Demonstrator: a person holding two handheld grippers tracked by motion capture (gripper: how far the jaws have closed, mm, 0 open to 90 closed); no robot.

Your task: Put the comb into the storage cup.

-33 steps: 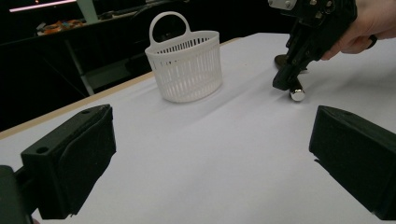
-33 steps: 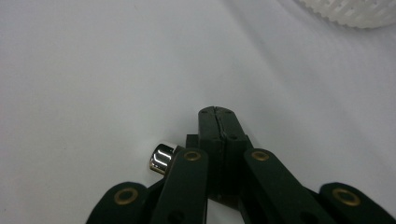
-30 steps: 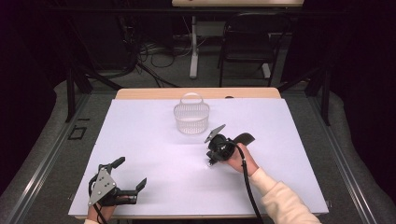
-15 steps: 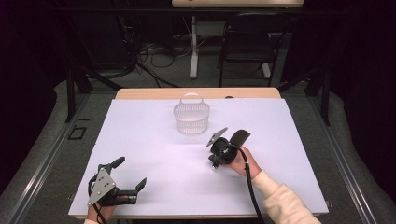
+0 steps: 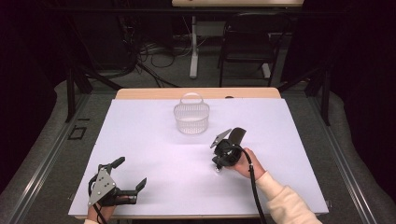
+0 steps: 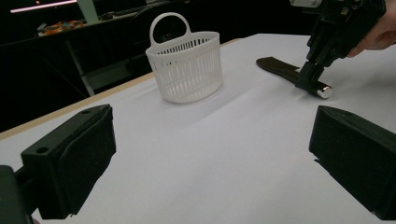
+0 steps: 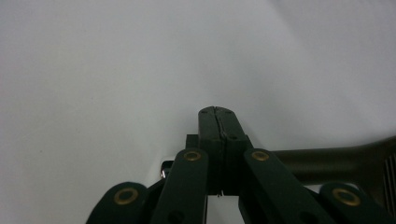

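A white slatted basket [image 5: 191,117] [image 6: 187,65] with a hoop handle stands upright at the table's far middle. My right gripper [image 5: 218,166] [image 6: 308,82] [image 7: 217,113] points down at the white table [image 5: 154,140] in front of the basket, its jaws pressed together. A small shiny metal cylinder [image 6: 324,90] [image 7: 164,171] lies on the table right at its tip; I see nothing between the jaws. My left gripper [image 5: 130,171] [image 6: 210,154] rests at the front left, open and empty, facing the basket.
A dark strip [image 6: 278,66] [image 7: 336,158], perhaps a shadow, lies on the table by the right gripper. A wooden edge [image 5: 196,93] borders the table's far side. Beyond it stand a chair [image 5: 247,42] and cables on the floor.
The right gripper has moved a little away from the basket toward the person and tipped down onto the table. The left gripper has not moved.
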